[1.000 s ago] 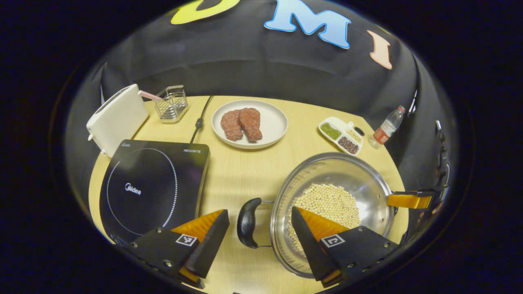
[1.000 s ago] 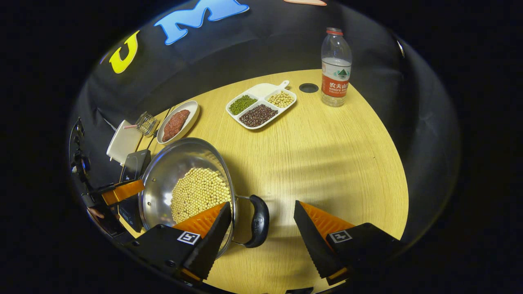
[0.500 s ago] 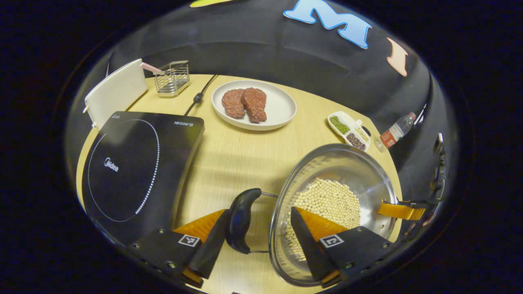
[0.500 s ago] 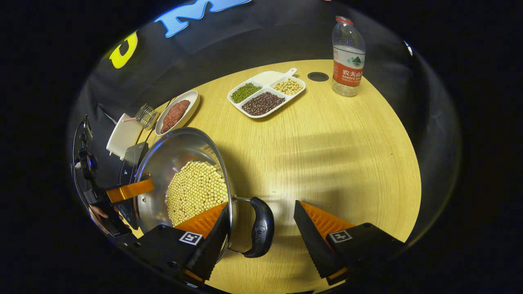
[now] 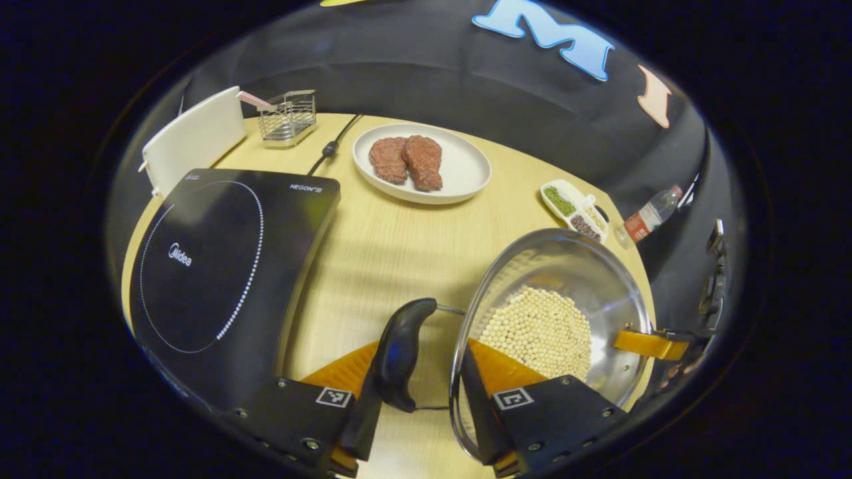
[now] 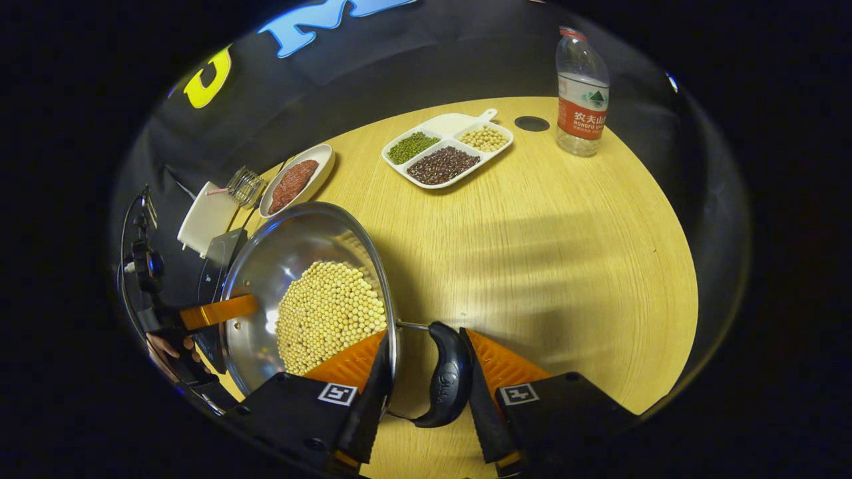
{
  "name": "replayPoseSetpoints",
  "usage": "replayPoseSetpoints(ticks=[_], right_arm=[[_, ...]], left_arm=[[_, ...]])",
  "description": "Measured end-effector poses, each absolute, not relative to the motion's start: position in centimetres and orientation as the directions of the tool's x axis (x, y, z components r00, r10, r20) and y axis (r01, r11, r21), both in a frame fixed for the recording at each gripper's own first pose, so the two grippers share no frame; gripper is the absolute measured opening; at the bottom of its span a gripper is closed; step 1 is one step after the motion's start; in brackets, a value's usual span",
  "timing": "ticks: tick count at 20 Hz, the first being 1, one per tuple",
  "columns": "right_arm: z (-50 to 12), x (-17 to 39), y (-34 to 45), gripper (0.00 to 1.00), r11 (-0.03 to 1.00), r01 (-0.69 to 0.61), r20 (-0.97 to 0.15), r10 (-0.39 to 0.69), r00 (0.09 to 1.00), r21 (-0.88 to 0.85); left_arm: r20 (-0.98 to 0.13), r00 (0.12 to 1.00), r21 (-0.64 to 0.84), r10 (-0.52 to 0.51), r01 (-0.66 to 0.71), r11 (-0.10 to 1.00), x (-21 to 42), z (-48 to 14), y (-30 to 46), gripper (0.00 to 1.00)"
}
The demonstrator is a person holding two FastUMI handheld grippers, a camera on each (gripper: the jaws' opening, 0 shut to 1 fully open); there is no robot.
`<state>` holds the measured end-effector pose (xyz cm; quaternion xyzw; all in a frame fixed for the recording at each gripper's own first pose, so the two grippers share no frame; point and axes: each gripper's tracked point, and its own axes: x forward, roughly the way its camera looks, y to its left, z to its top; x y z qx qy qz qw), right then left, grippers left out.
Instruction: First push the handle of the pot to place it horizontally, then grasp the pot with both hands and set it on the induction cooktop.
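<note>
- In the left gripper view, the left gripper (image 5: 421, 399) has its two black-and-orange fingers closed in across the pot's edge: one sits outside the curved black side handle (image 5: 398, 352), the other inside the rim against the wall. Both look pressed on, so it is pinching the pot at that handle.
- The shiny round steel pot (image 5: 586, 266), its bottom covered with pale yellow soybeans (image 5: 539, 331), is tilted in this view and sits over the light wooden table (image 5: 393, 239), just to the right of the flat black induction cooktop (image 5: 213, 266). It is not on the cooktop yet.
- In the right gripper view, the right gripper (image 6: 426, 392) is clamped on the opposite black loop handle (image 6: 449, 376): one finger inside the pot's rim, the other tight against the handle's outer side.
- From there the other gripper's orange finger (image 6: 219, 311) shows at the pot's far rim, with a hand (image 6: 174, 346) behind it.
- Well apart from the pot: a white plate with two pieces of red meat (image 5: 421, 163), a white divided tray of beans (image 6: 447, 148), a clear water bottle with a red label (image 6: 582, 93), a small wire basket (image 5: 287, 118) and a white board (image 5: 194, 140).
</note>
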<state>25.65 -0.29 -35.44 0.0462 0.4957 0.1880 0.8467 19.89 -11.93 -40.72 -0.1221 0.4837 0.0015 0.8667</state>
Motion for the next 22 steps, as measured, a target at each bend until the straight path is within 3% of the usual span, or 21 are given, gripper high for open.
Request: replayPoseSetpoints(ticks=[1, 2, 3, 4, 5, 7, 11, 13, 14, 15, 19, 20, 22], right_arm=[[-35.5, 25.7, -0.3, 0.58, 0.928, -0.265, -0.824, 0.357, 0.441, 0.260], [-35.7, 25.8, -0.3, 0.60, 0.932, -0.255, -0.823, 0.350, 0.447, 0.257], [-35.6, 25.8, -0.4, 0.53, 0.933, -0.256, -0.823, 0.348, 0.449, 0.255], [-35.5, 25.7, -0.4, 0.56, 0.933, -0.256, -0.822, 0.347, 0.452, 0.253], [-35.5, 25.8, -0.3, 0.48, 0.932, -0.256, -0.817, 0.349, 0.459, 0.255], [-35.4, 25.7, -0.3, 0.52, 0.934, -0.254, -0.821, 0.344, 0.455, 0.251], [-35.5, 25.2, -0.6, 0.48, 0.943, -0.242, -0.819, 0.320, 0.476, 0.228], [-35.5, 24.6, -0.7, 0.51, 0.949, -0.221, -0.824, 0.308, 0.477, 0.226], [-35.4, 24.3, -0.9, 0.48, 0.951, -0.217, -0.825, 0.301, 0.479, 0.221], [-35.1, 24.1, -1.0, 0.52, 0.953, -0.211, -0.823, 0.296, 0.484, 0.218], [-33.9, 23.0, -1.4, 0.48, 0.957, -0.201, -0.818, 0.286, 0.499, 0.211], [-33.7, 22.6, -1.4, 0.48, 0.957, -0.196, -0.815, 0.284, 0.505, 0.212], [-33.1, 21.7, -1.3, 0.50, 0.958, -0.186, -0.813, 0.282, 0.509, 0.216]], left_arm=[[-0.842, 0.524, -0.217, -0.124, -0.119, 0.969, 19.7, -40.9, -12.0, 0.64], [-0.843, 0.521, -0.218, -0.132, -0.107, 0.970, 19.6, -40.9, -12.0, 0.60], [-0.845, 0.518, -0.214, -0.136, -0.094, 0.972, 19.6, -41.1, -12.1, 0.59], [-0.845, 0.515, -0.210, -0.142, -0.074, 0.975, 19.3, -41.0, -12.1, 0.62], [-0.842, 0.518, -0.211, -0.149, -0.061, 0.976, 19.5, -41.0, -12.1, 0.57], [-0.840, 0.519, -0.217, -0.156, -0.059, 0.974, 19.6, -40.9, -12.1, 0.55], [-0.835, 0.525, -0.207, -0.162, -0.026, 0.978, 19.9, -40.9, -12.2, 0.50], [-0.831, 0.529, -0.208, -0.170, -0.012, 0.978, 20.0, -40.8, -12.2, 0.53], [-0.831, 0.529, -0.208, -0.173, -0.007, 0.978, 20.0, -40.8, -12.4, 0.48], [-0.833, 0.523, -0.214, -0.182, 0.000, 0.977, 19.6, -40.6, -12.6, 0.51], [-0.826, 0.524, -0.234, -0.207, 0.015, 0.972, 19.1, -39.9, -12.5, 0.51], [-0.824, 0.525, -0.235, -0.211, 0.021, 0.972, 19.0, -39.4, -12.5, 0.55], [-0.821, 0.526, -0.241, -0.222, 0.034, 0.970, 18.3, -38.5, -12.6, 0.51]])
